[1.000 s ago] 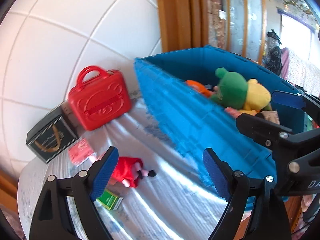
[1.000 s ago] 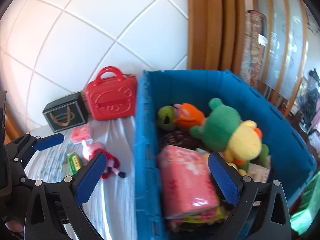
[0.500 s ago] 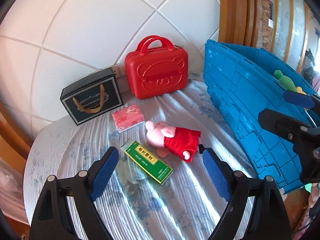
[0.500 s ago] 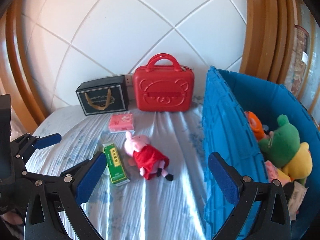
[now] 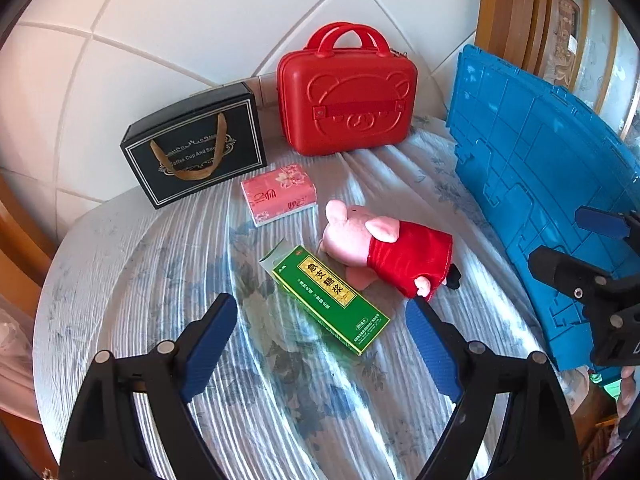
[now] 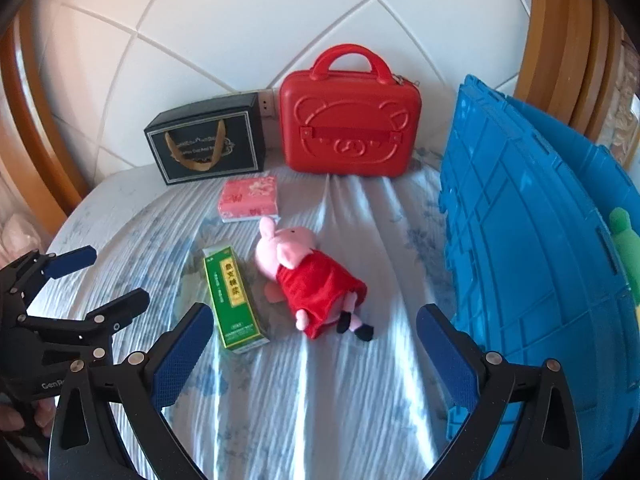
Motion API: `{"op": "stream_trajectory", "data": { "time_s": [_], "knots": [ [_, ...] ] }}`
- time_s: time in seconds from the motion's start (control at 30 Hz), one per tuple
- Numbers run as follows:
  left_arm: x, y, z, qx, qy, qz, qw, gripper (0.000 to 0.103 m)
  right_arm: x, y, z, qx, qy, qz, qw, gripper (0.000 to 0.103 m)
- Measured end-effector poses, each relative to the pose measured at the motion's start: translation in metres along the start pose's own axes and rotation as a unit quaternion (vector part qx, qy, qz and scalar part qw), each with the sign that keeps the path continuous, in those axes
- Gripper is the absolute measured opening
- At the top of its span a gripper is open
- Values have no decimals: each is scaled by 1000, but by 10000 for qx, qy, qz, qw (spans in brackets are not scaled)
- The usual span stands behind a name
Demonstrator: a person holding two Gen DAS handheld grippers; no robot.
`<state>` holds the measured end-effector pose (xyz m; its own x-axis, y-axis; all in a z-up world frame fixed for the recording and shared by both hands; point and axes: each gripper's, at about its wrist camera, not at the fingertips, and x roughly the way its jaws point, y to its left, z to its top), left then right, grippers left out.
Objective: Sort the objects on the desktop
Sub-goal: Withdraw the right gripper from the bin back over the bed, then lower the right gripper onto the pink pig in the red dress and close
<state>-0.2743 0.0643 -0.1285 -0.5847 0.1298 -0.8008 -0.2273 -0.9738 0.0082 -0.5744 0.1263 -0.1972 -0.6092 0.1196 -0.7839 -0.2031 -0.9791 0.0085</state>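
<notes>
White tiled wall [image 6: 248, 36] at the far side, round table under a pale blue-flowered cloth [image 5: 132, 280] in front of it. Against the wall: black gift box [image 5: 196, 148] on the left, red bear-face case [image 5: 348, 100] just beside it. Nearer: pink tissue pack [image 5: 280, 194], then green carton [image 5: 332, 296] lying flat, with pig plush in red dress [image 5: 392, 252] touching its right side. At the right edge, blue crate [image 6: 532, 248]. Left gripper [image 5: 322, 344] spread wide and empty, above the near end of the carton. Right gripper [image 6: 314, 354] also wide open, holding nothing, near the plush feet.
</notes>
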Motion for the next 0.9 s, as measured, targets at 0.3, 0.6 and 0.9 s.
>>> {"op": "stream_trajectory", "data": {
  "time_s": [0.3, 0.6, 0.9],
  "knots": [
    [68, -3, 17, 446, 350, -267, 9980, 87, 58, -15, 3, 304, 438, -198, 9984, 103],
    [142, -10, 29, 1344, 621, -525, 9876, 87, 133, -24, -12, 819, 987, -301, 9913, 103],
    [205, -19, 36, 1901, 946, -787, 9740, 87, 191, -31, -20, 998, 1468, -372, 9834, 103]
  ]
}}
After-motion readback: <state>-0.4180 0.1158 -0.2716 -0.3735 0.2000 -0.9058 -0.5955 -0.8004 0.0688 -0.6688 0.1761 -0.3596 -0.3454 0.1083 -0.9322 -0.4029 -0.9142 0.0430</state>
